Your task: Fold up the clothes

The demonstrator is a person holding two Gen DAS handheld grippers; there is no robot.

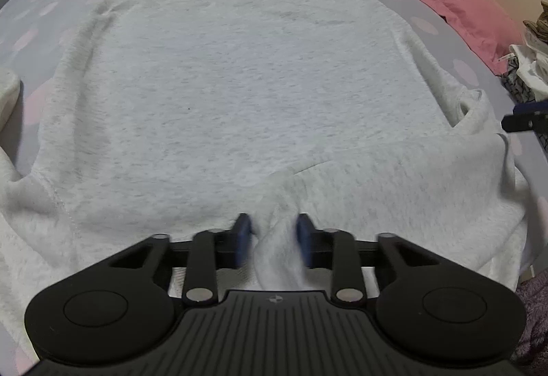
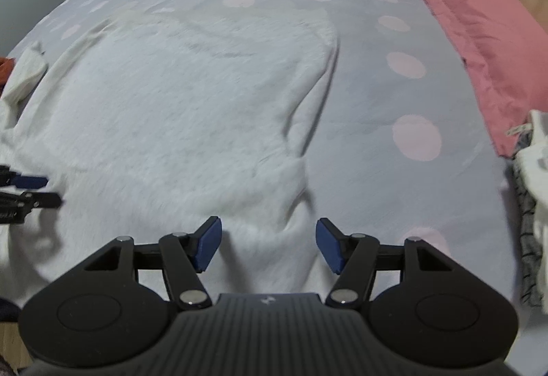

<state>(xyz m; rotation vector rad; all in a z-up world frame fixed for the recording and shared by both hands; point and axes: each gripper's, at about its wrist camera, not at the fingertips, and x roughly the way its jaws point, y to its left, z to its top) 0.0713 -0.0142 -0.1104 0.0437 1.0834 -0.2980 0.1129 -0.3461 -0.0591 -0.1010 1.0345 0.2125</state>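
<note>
A pale grey sweatshirt (image 1: 222, 95) lies spread flat on the bed, its body facing up. My left gripper (image 1: 274, 232) is at the garment's near edge, with its blue pads pressing a raised fold of the fabric between them. In the right wrist view the same sweatshirt (image 2: 171, 109) fills the left half. My right gripper (image 2: 269, 242) hovers open over its near right edge with nothing between the pads. The left gripper (image 2: 30, 191) shows at that view's left edge. One sleeve (image 2: 27, 74) trails off to the far left.
The bed sheet (image 2: 376, 102) is grey with pale pink dots. A pink pillow (image 2: 479, 16) runs along the right side. A pile of other clothes (image 2: 534, 187) sits at the right edge, and something orange (image 2: 7, 67) is at the far left.
</note>
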